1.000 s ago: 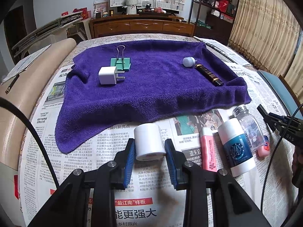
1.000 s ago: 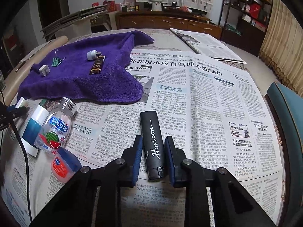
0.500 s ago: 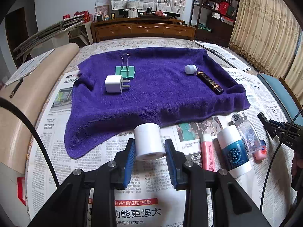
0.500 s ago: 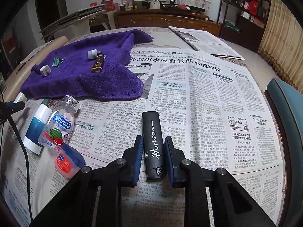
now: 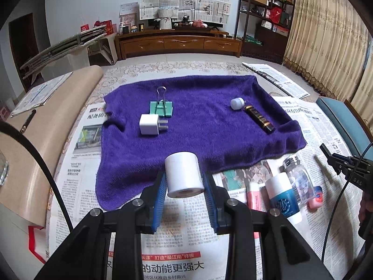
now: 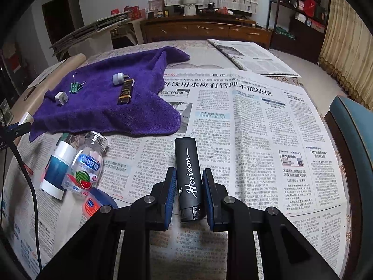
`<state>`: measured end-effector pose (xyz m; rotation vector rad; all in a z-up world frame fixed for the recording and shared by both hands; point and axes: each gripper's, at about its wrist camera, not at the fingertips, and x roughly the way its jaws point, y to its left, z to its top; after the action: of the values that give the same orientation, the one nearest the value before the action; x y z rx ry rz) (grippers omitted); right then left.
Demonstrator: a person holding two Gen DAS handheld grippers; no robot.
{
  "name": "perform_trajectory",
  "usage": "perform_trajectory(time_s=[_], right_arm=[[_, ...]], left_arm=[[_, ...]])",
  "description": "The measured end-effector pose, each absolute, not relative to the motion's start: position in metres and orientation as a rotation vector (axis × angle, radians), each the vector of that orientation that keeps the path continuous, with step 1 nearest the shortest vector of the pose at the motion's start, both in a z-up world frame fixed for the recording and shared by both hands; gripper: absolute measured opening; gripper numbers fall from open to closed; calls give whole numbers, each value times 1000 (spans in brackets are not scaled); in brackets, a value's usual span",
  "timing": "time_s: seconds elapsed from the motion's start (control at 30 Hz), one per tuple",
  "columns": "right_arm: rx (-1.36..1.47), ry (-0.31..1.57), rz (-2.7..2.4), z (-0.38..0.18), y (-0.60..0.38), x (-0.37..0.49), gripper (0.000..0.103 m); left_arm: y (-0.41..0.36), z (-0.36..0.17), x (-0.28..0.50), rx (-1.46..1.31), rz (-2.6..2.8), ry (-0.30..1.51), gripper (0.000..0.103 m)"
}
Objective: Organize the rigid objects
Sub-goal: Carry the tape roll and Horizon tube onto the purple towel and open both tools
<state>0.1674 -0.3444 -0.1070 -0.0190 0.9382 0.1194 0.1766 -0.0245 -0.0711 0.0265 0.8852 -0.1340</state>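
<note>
My left gripper (image 5: 184,182) is shut on a white roll (image 5: 183,174) and holds it above the near edge of the purple towel (image 5: 200,130). On the towel lie a white charger (image 5: 150,124), a green binder clip (image 5: 161,107), a small white cap (image 5: 237,103) and a dark tube (image 5: 259,119). My right gripper (image 6: 188,185) is shut on a black "Horizon" tube (image 6: 188,172) over the newspaper (image 6: 251,126).
A white-and-blue bottle (image 6: 57,165), a clear jar (image 6: 86,163), a pink stick (image 5: 252,194) and a small red-and-blue tin (image 6: 99,201) lie on the newspaper between the grippers. A teal chair (image 6: 352,126) stands at the right. A folded newspaper (image 6: 247,57) lies at the back.
The left gripper has lifted the white roll and moved it forward towards the towel. The right gripper has risen a little with the black tube.
</note>
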Motion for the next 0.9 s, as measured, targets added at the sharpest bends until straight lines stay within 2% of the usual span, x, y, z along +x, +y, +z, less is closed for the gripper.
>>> perform_trajectory(time_s=[0.47,0.9], right_arm=[[-20,859,204,-57,-301,227,22],[-60,910,355,-82,-220,283,22]], left_arm=[[-17,-62,222,32,-143,885,30],[-8,-97,264,41,-133,939,30]])
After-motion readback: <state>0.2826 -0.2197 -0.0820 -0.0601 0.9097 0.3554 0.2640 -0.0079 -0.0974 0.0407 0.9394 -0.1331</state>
